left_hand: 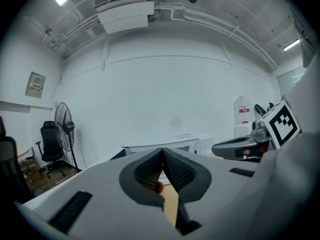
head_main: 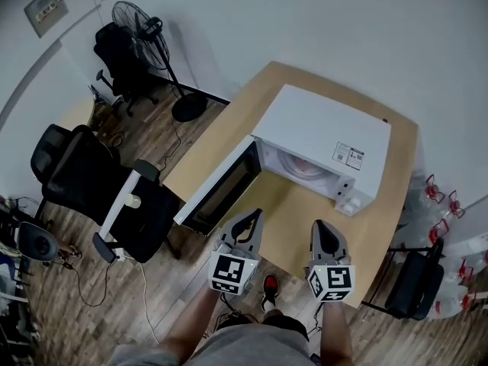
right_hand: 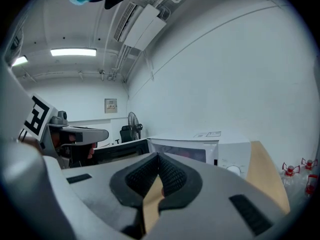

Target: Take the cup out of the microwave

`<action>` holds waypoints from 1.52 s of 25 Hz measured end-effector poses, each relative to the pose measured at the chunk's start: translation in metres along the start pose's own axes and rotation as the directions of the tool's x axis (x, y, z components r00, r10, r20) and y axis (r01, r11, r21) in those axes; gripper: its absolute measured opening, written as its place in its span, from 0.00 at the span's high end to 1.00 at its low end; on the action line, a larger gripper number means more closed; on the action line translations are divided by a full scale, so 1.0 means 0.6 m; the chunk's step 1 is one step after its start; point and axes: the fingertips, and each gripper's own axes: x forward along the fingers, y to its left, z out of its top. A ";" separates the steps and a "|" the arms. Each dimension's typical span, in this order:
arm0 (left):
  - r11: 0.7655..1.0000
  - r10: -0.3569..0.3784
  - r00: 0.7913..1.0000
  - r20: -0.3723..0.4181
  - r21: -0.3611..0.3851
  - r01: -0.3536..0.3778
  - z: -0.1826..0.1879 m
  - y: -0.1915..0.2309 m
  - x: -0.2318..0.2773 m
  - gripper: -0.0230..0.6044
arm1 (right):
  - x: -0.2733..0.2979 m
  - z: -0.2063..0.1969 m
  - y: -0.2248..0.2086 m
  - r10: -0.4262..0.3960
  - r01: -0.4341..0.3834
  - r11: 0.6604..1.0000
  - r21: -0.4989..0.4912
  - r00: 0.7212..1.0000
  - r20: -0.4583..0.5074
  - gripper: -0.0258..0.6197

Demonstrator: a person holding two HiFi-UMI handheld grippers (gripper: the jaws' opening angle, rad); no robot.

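A white microwave (head_main: pixel 324 132) stands on a wooden table (head_main: pixel 229 124), its dark-glass door (head_main: pixel 221 189) swung open to the left. Inside the lit cavity a pale pink shape (head_main: pixel 303 166) shows; I cannot tell whether it is the cup. My left gripper (head_main: pixel 249 218) hangs just in front of the open door, jaws shut and empty. My right gripper (head_main: pixel 324 231) is beside it, over the table's near edge, also shut with nothing held. The left gripper view has its shut tips (left_hand: pixel 162 151) aimed at the microwave (left_hand: pixel 185 143). The right gripper view has its tips (right_hand: pixel 158 156) below the microwave front (right_hand: pixel 200 149).
Black office chairs (head_main: pixel 84 181) and a standing fan (head_main: pixel 145 33) are on the wooden floor to the left. Another dark chair (head_main: pixel 415 284) and bottles with red handles (head_main: pixel 438 193) sit right of the table. The person's red shoe (head_main: pixel 270 287) shows below the grippers.
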 end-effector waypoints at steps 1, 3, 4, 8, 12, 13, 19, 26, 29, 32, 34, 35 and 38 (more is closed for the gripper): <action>1.000 -0.002 1.000 0.001 0.000 0.002 0.000 0.003 0.008 0.93 | 0.008 -0.002 -0.005 -0.003 0.003 1.000 0.001 1.000 -0.002 0.93; 1.000 -0.004 1.000 0.003 0.000 0.004 0.000 0.008 0.023 0.93 | 0.023 -0.007 -0.013 -0.006 0.006 1.000 0.001 1.000 -0.005 0.93; 1.000 -0.004 1.000 0.004 0.000 0.004 -0.001 0.012 0.029 0.93 | 0.030 -0.008 -0.016 -0.008 0.008 1.000 0.000 1.000 -0.006 0.93; 1.000 -0.005 1.000 0.003 -0.004 0.005 -0.007 0.026 0.058 0.93 | 0.060 -0.013 -0.028 -0.013 0.013 1.000 -0.002 1.000 -0.010 0.93; 1.000 -0.020 1.000 0.003 -0.001 0.020 -0.012 0.036 0.080 0.93 | 0.086 -0.022 -0.036 -0.019 0.019 1.000 -0.006 1.000 -0.021 0.93; 1.000 -0.027 1.000 0.005 0.006 0.027 -0.014 0.036 0.085 0.93 | 0.091 -0.025 -0.037 -0.020 0.020 1.000 -0.005 1.000 -0.024 0.93; 0.997 -0.063 0.998 0.007 0.038 0.062 -0.036 0.042 0.120 0.93 | 0.117 -0.045 -0.054 -0.050 0.049 0.999 -0.008 0.998 -0.038 0.93; 0.994 -0.112 0.994 -0.003 -0.002 0.111 -0.079 0.063 0.170 0.93 | 0.161 -0.072 -0.076 -0.128 0.126 0.991 -0.052 0.991 -0.045 0.93; 0.990 -0.143 0.990 -0.014 -0.014 0.143 -0.093 0.072 0.191 0.93 | 0.182 -0.078 -0.076 -0.156 0.153 0.987 -0.059 0.987 -0.050 0.93; 0.984 -0.175 0.984 -0.022 -0.022 0.175 -0.105 0.078 0.207 0.93 | 0.196 -0.088 -0.078 -0.183 0.181 0.982 -0.043 0.982 -0.053 0.93; 0.981 -0.192 0.981 -0.024 -0.024 0.191 -0.111 0.083 0.216 0.93 | 0.202 -0.096 -0.080 -0.206 0.204 0.978 -0.036 0.977 -0.056 0.93; 0.980 -0.201 0.979 -0.024 -0.024 0.200 -0.114 0.086 0.222 0.93 | 0.205 -0.101 -0.082 -0.217 0.216 0.976 -0.032 0.974 -0.058 0.93; 0.973 -0.230 0.973 -0.030 -0.017 0.229 -0.125 0.092 0.235 0.93 | 0.214 -0.116 -0.083 -0.249 0.248 0.969 -0.020 0.966 -0.066 0.93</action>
